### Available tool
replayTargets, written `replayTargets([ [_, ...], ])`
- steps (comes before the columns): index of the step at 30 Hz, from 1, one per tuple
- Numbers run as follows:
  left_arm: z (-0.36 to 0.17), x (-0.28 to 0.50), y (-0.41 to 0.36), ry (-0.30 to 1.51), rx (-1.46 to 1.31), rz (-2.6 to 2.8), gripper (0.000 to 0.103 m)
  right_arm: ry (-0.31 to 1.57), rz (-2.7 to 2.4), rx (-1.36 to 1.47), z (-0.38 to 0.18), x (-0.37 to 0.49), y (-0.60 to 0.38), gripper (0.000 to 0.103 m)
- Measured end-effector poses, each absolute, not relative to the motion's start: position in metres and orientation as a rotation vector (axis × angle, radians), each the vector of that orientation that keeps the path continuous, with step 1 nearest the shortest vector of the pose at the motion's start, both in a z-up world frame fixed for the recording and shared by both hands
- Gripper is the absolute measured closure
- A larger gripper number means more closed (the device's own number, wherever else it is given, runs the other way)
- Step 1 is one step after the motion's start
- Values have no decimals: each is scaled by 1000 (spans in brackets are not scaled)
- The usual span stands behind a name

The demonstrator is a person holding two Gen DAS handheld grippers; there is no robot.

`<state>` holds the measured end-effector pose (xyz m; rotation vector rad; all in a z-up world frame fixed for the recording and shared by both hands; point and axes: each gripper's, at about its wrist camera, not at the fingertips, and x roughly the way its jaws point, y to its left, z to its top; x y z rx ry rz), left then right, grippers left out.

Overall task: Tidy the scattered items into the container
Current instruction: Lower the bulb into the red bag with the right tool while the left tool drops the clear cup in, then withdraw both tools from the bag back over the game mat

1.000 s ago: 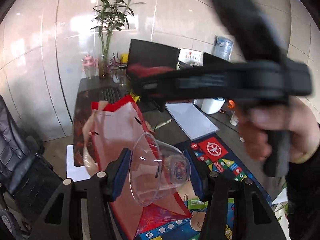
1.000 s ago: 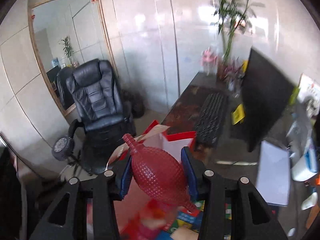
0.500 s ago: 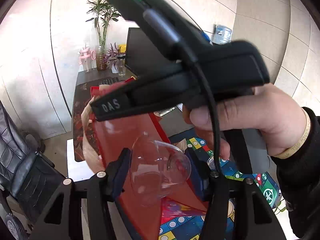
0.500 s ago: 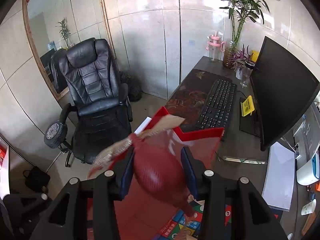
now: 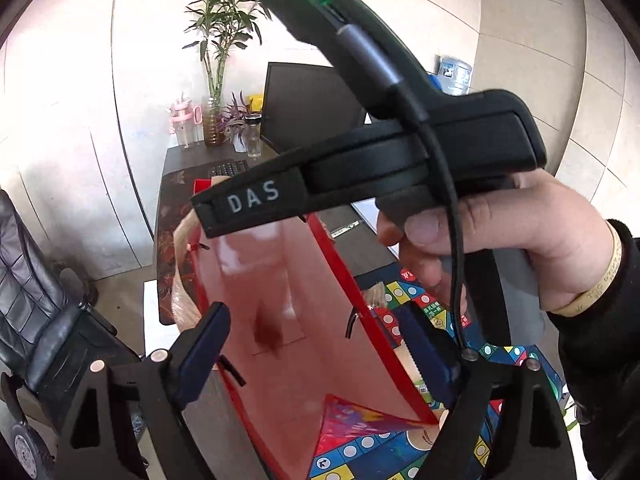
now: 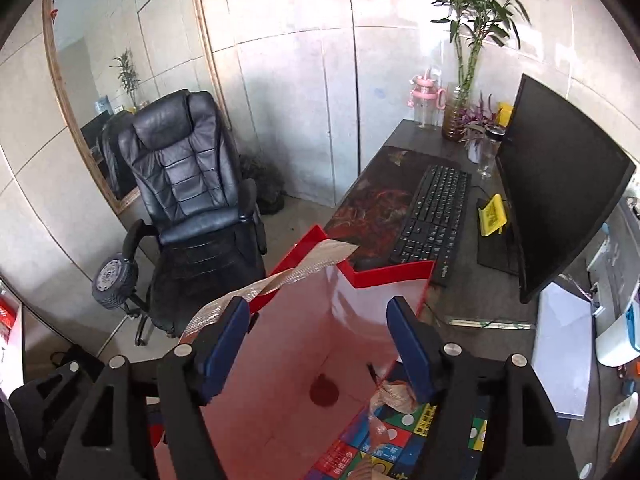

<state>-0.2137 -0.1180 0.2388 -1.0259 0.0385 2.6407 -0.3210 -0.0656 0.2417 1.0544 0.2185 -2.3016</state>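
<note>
A red paper bag with ribbon handles stands open on the desk, right under both tools. My left gripper hangs over its mouth; its jaws are opening and nothing is between them. My right gripper is also above the bag, jaws opening and empty. A dark red bulb lies on the bag's floor, and shows as a blurred red patch in the left wrist view. The clear plastic cup does not show clearly in either view. A hand holds the right tool's black housing across the left wrist view.
A colourful game-board mat lies beside the bag, with a crumpled wrapper on it. Behind are a keyboard, a monitor, a bamboo plant and white papers. A black office chair stands left of the desk.
Both grippers have opened. The clear cup has left the left jaws and the red bulb has dropped from the right jaws into the bag. The right tool moved over the bag.
</note>
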Motion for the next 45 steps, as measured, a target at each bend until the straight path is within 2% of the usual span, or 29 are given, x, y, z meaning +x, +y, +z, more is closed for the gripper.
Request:
replayTargets([
  [7, 251, -203, -127, 53, -994, 2667, 9, 215, -2349, 1047, 245, -311, -54, 27],
  [9, 255, -199, -126, 58, -970, 2671, 4, 213, -2363, 1037, 246, -307, -48, 26],
  [14, 265, -178, -128, 81, -938, 2701, 3, 205, -2384, 1007, 254, -291, -29, 20],
  [24, 272, -105, -144, 58, -850, 2791, 0, 202, -2451, 931, 251, -200, 47, 18],
  [30, 225, -52, -120, 115, -919, 2824, 0, 269, -2523, 901, 209, -106, 106, 16],
  [36, 140, -17, -86, 118, -1052, 2834, 0, 262, -2625, 1037, 131, -30, 160, 15],
  [42, 62, 2, -65, -56, -1228, 2723, 0, 270, -2603, 1210, 64, 14, 186, 15],
  [45, 45, 13, -53, -26, -1241, 2747, 0, 205, -2639, 1226, 50, 27, 197, 15],
])
